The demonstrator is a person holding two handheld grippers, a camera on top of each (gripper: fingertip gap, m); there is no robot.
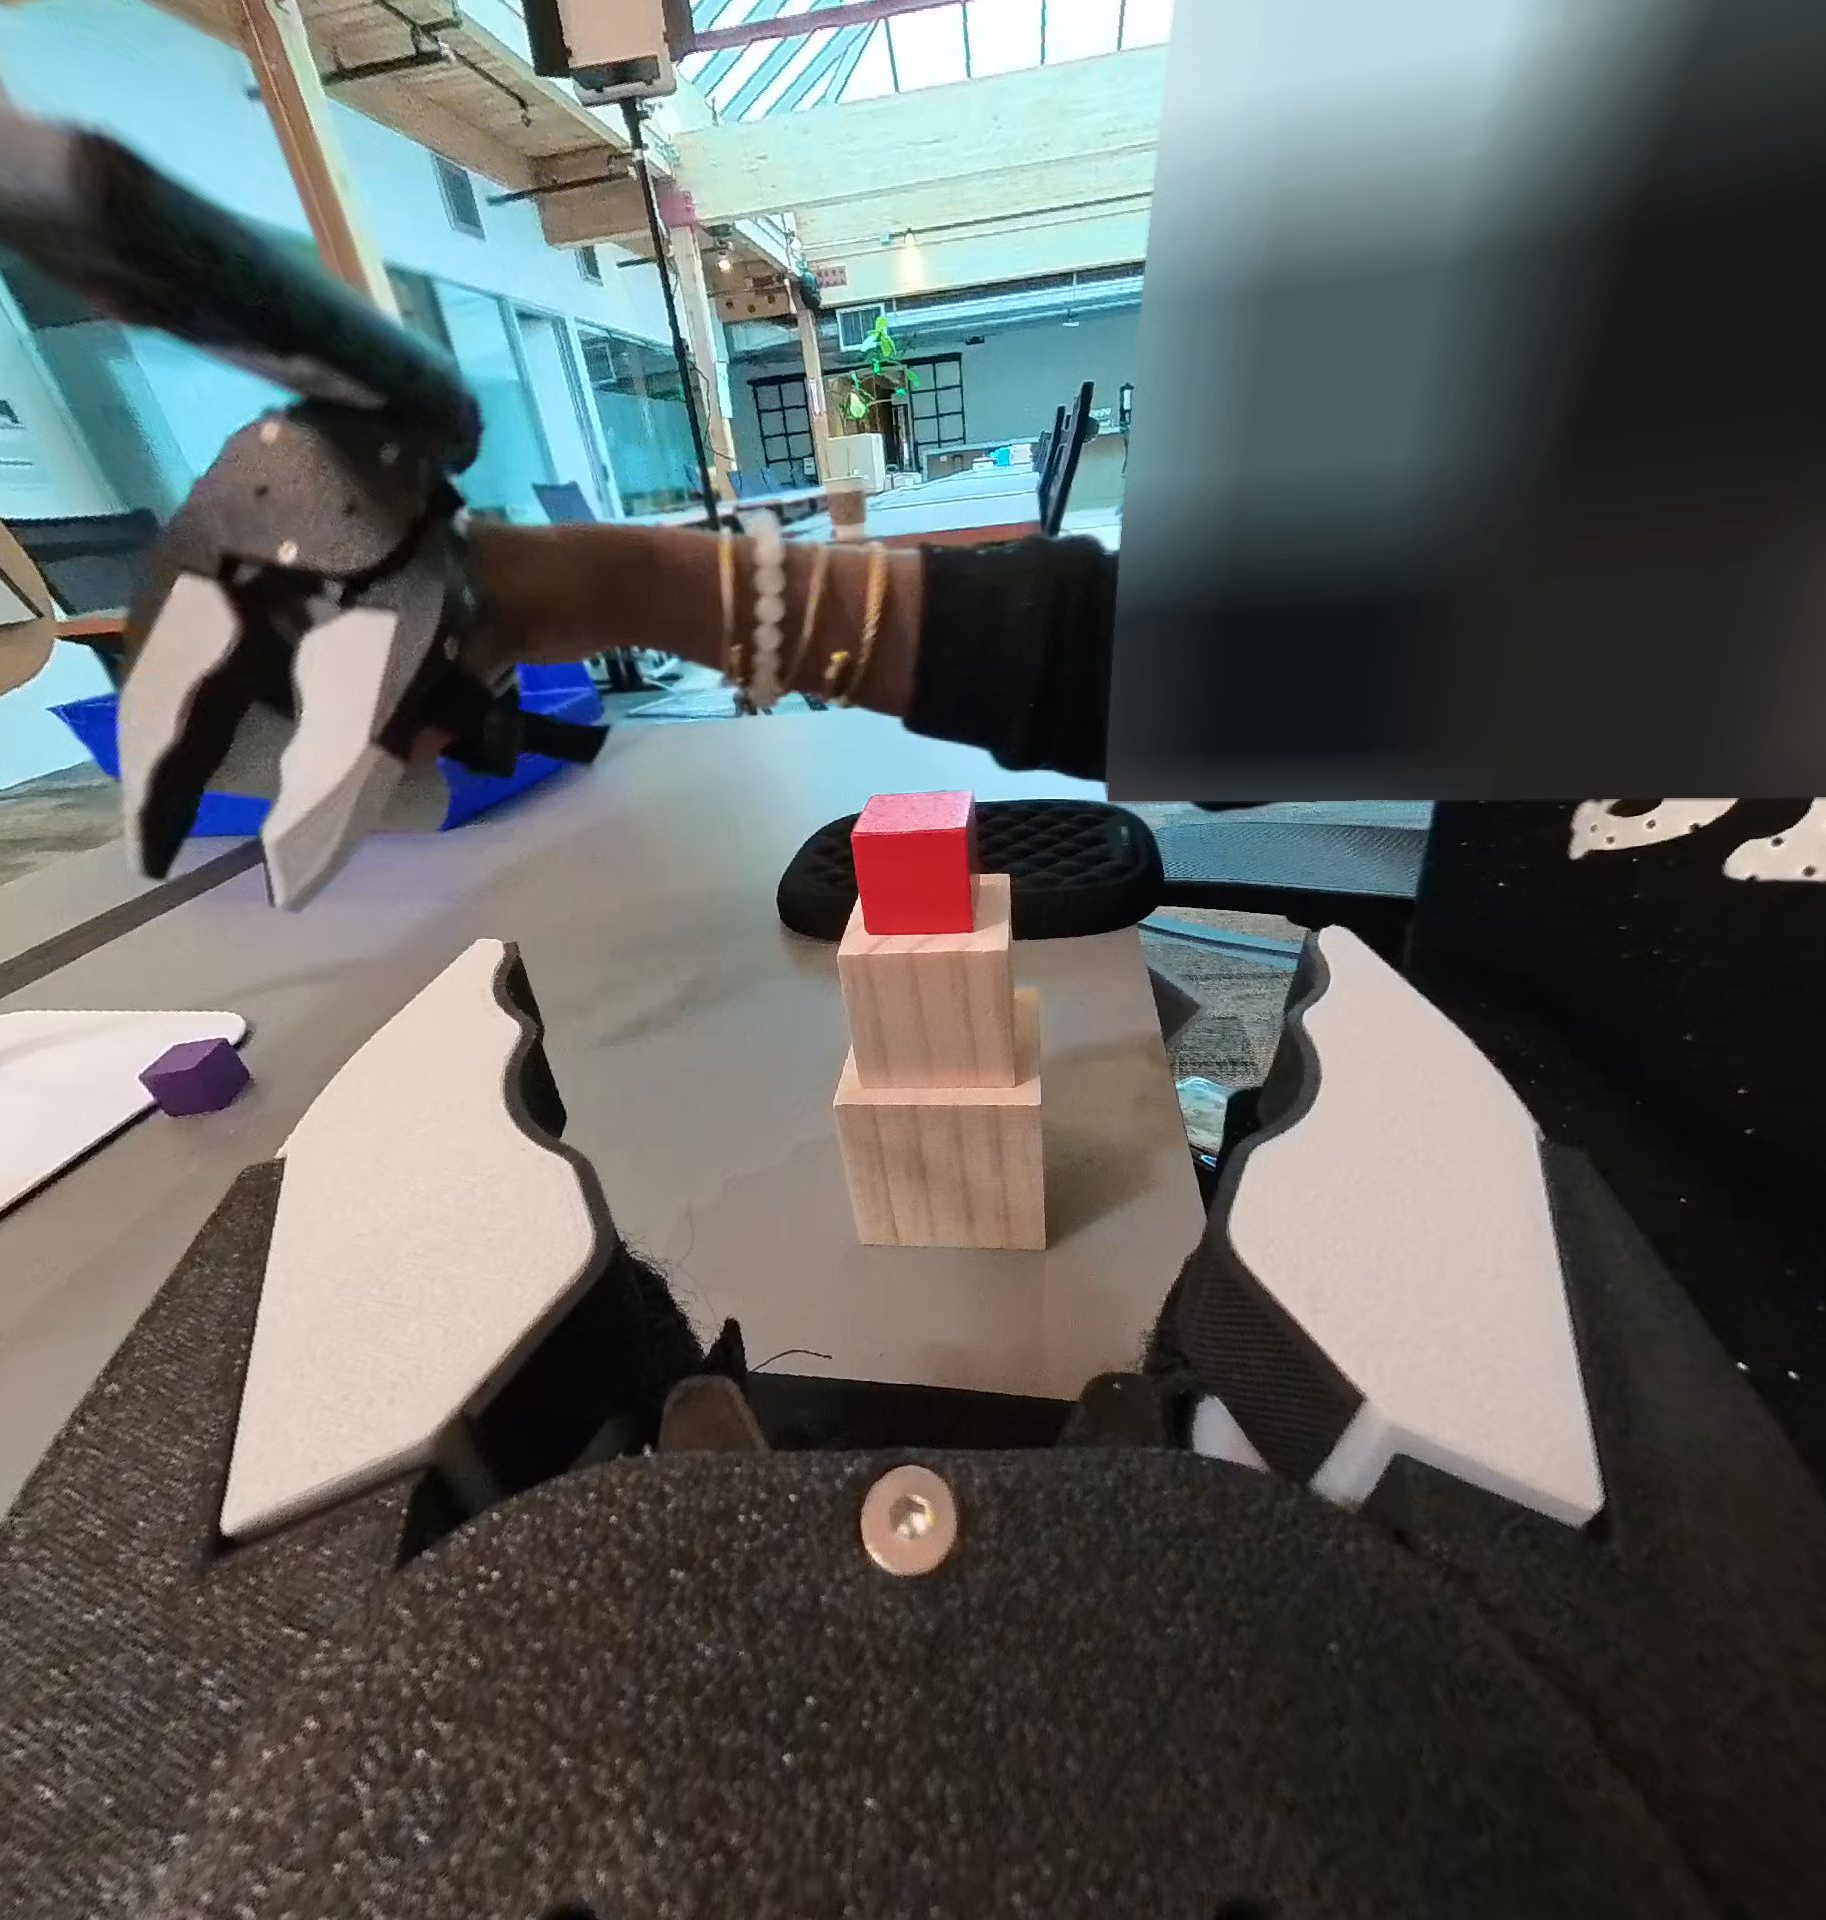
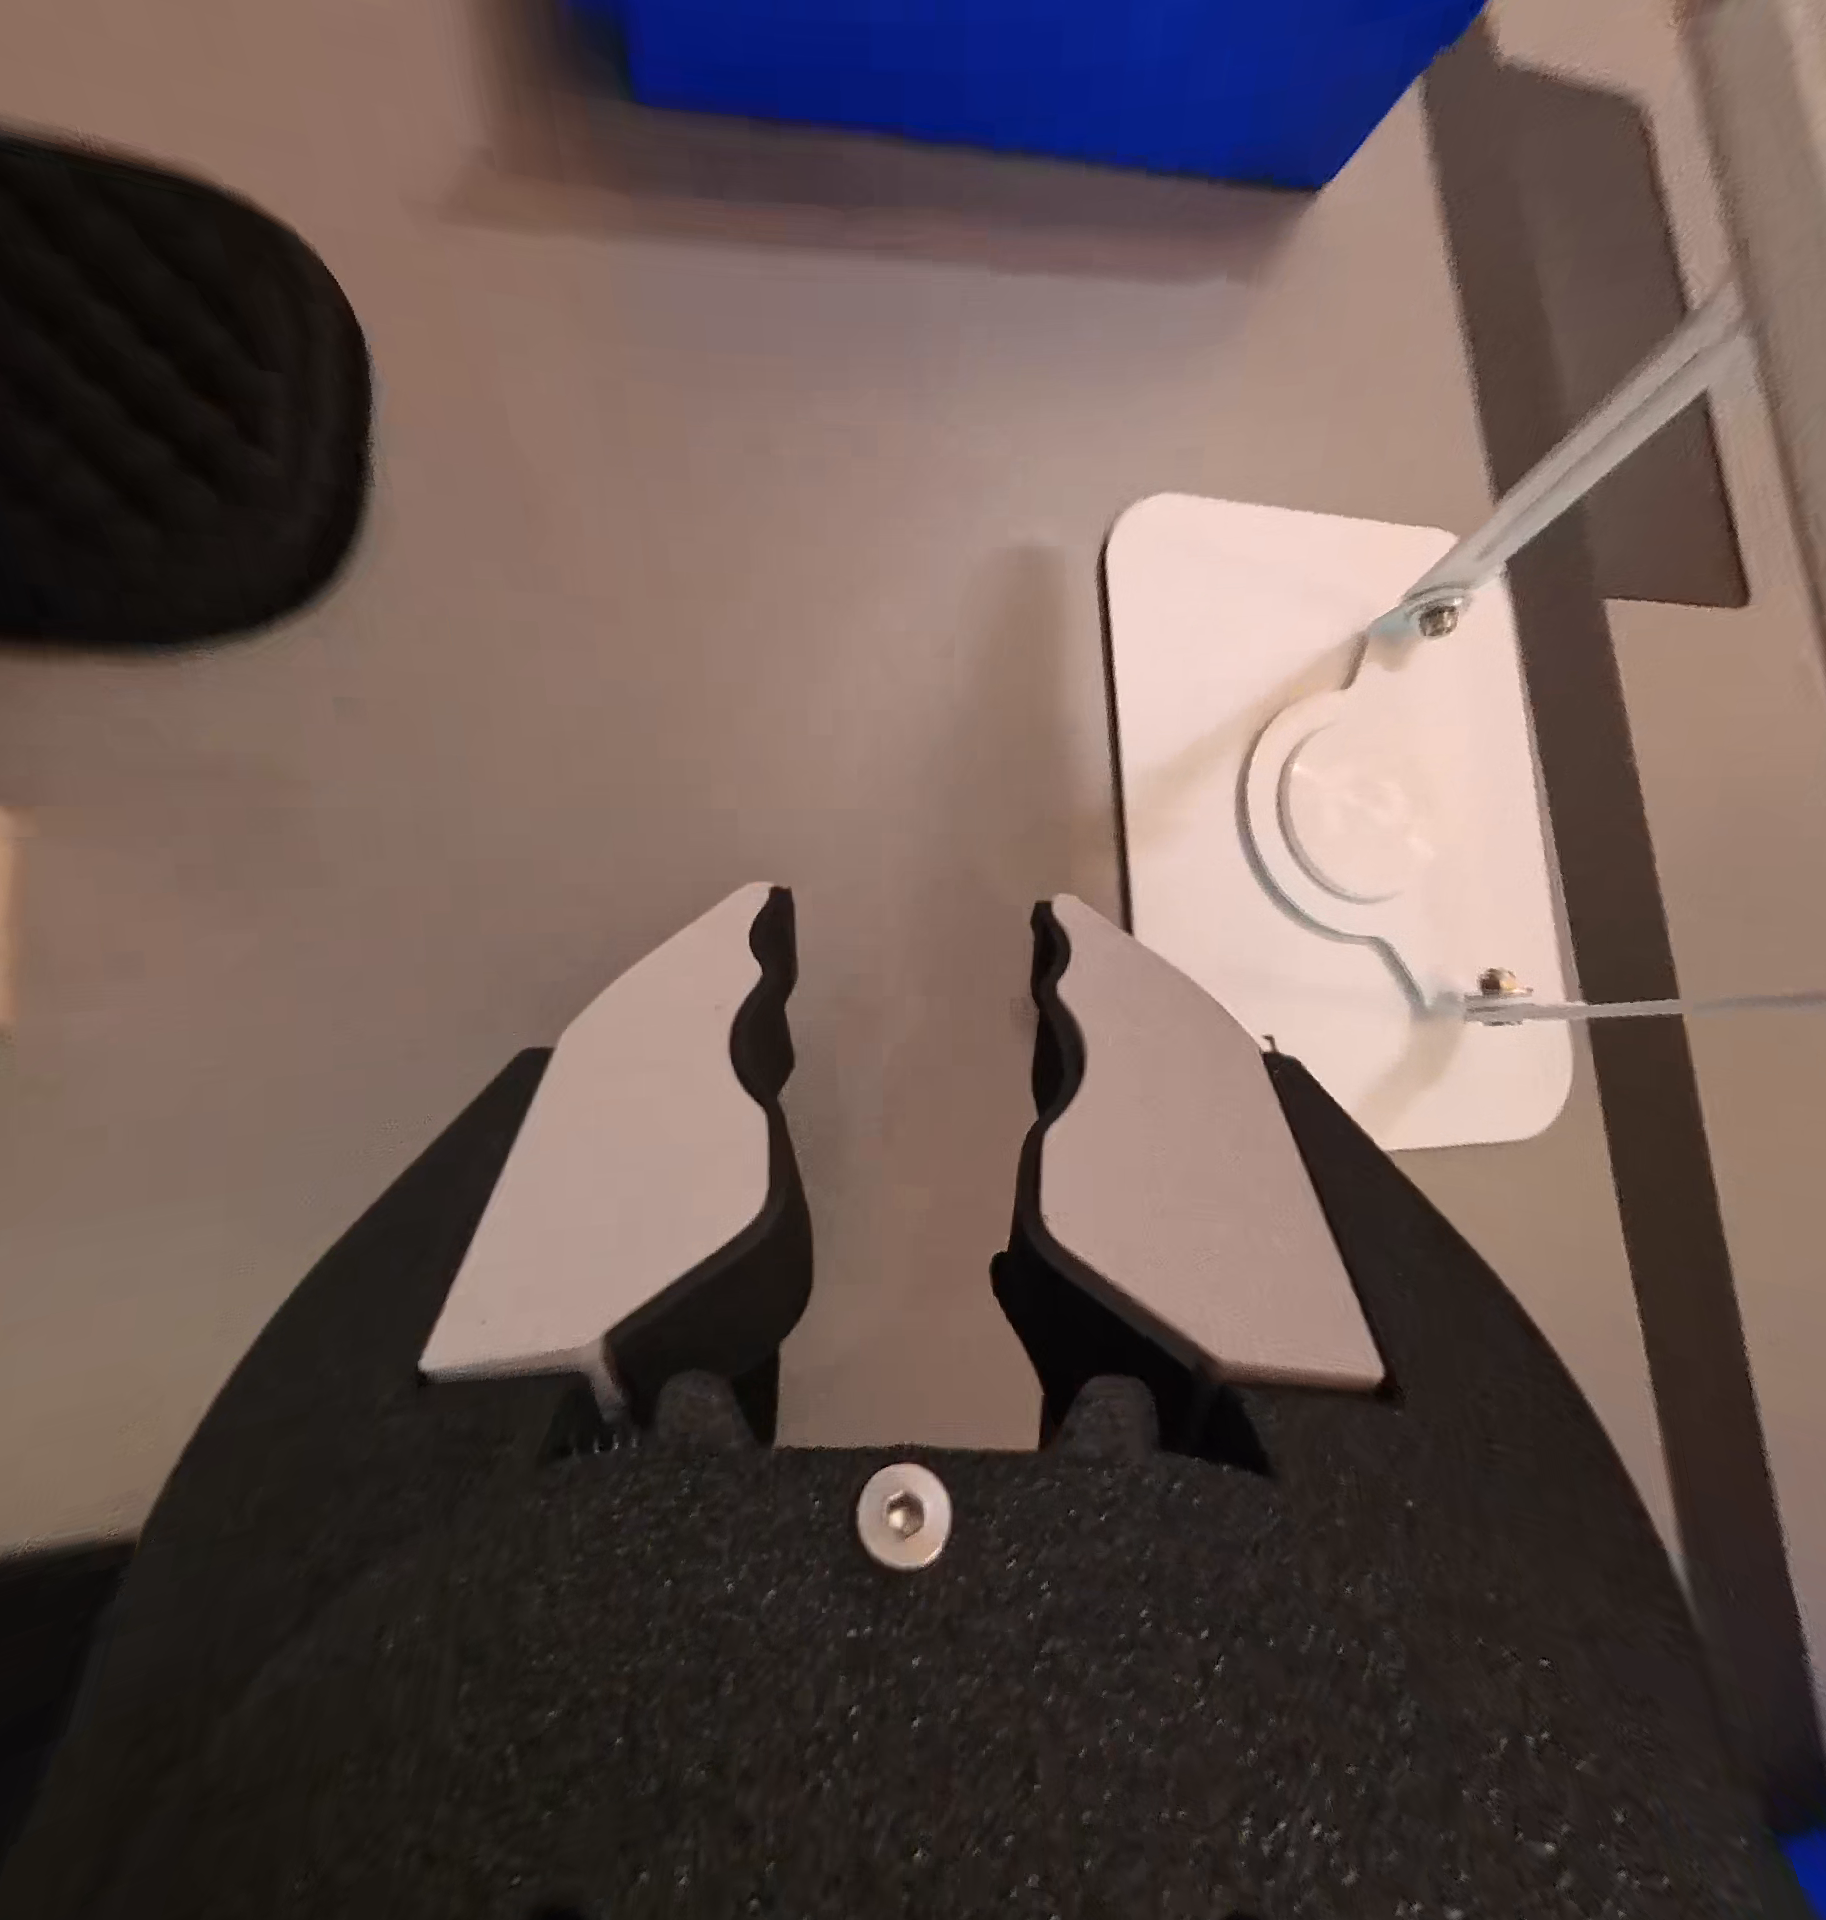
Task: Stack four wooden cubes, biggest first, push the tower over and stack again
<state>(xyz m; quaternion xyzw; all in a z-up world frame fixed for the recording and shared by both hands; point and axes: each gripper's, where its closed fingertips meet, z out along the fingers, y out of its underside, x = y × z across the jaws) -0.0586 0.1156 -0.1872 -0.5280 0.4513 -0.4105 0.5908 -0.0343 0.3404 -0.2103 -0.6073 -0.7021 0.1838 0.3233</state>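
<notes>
In the left wrist view a red cube [image 1: 914, 862] tops a stack of two plain wooden blocks, a smaller one [image 1: 928, 1008] on a larger one [image 1: 940, 1164], on the grey table [image 1: 628, 987]. My left gripper [image 1: 914, 977] is wide open low in front of the stack, its pads well clear of it. My right gripper [image 1: 228, 842] hangs in the air at the upper left, open with nothing between its fingers. A purple cube [image 1: 194, 1075] lies beside a white plate [image 1: 47, 1091]. In the right wrist view the right gripper [image 2: 911, 904] is open above bare table [image 2: 680, 623].
A black quilted pad [image 1: 1054, 862] lies behind the stack and shows at the left of the right wrist view [image 2: 130, 416]. A blue bin [image 2: 992, 83] stands at the far side. A white base plate [image 2: 1324, 831] with metal fittings lies right of the right gripper. A person's arm with bracelets [image 1: 795, 613] crosses above. The red cube [image 1: 914, 862] is about 4 cm from my left fingertips.
</notes>
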